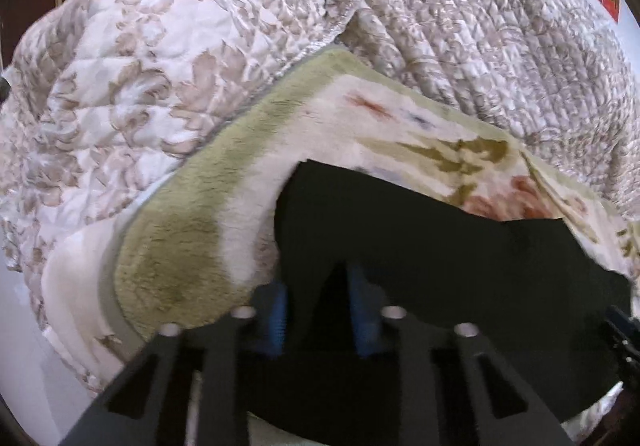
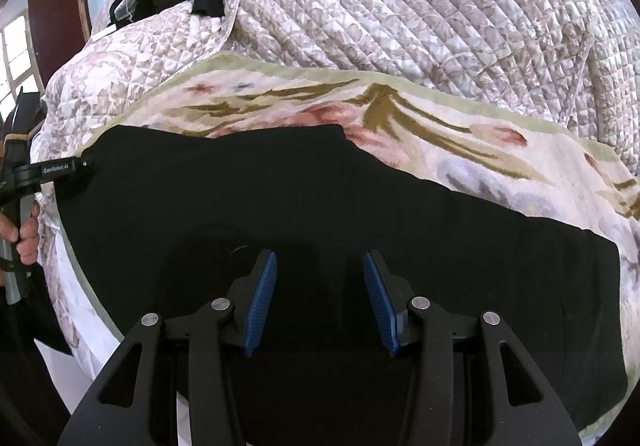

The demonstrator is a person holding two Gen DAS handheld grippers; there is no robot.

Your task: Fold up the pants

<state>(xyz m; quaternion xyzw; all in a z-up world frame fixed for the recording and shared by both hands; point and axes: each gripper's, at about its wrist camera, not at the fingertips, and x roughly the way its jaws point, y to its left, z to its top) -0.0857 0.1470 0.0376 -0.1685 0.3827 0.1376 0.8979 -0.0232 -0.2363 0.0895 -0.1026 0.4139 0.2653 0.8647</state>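
Two tools are working: I'm keeping black pants [image 2: 280,198] lying on the floral blanket [image 2: 460,150]; left tool [image 1: 320,310] seemingly pinching their edge for lifting, right tool [image 2: 320,302] hovering apart above them.

Soft daylight, heavy fisheye bend

Left wrist view smeared by motion blur – right wrist view sharp; a window [image 2: 14,50] glows at its left edge, corners vignetted black.
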